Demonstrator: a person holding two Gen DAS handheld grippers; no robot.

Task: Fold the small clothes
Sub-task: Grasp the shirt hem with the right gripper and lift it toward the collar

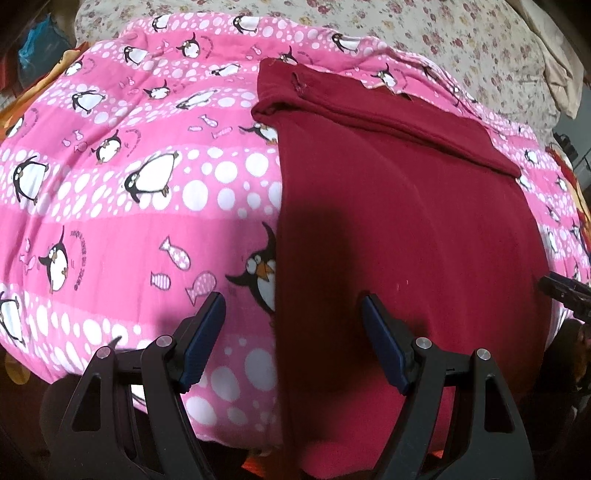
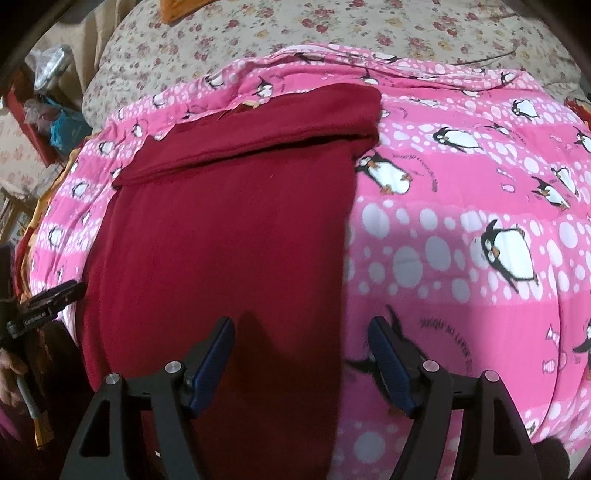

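Note:
A dark red garment (image 1: 399, 206) lies flat on a pink penguin-print blanket (image 1: 129, 192), with its far end folded back into a band (image 1: 369, 107). My left gripper (image 1: 293, 306) is open and empty, straddling the garment's left edge near its close end. In the right wrist view the same garment (image 2: 229, 229) lies on the blanket (image 2: 461, 229), its folded band (image 2: 266, 125) at the far end. My right gripper (image 2: 303, 328) is open and empty, over the garment's right edge. Each gripper shows at the other view's side: the right one (image 1: 565, 291), the left one (image 2: 48, 302).
A floral bedsheet (image 1: 461, 40) lies beyond the blanket and also shows in the right wrist view (image 2: 332, 26). A beige cloth (image 1: 557, 70) sits at the far right. Cluttered shelves with blue items (image 2: 62, 122) stand left of the bed.

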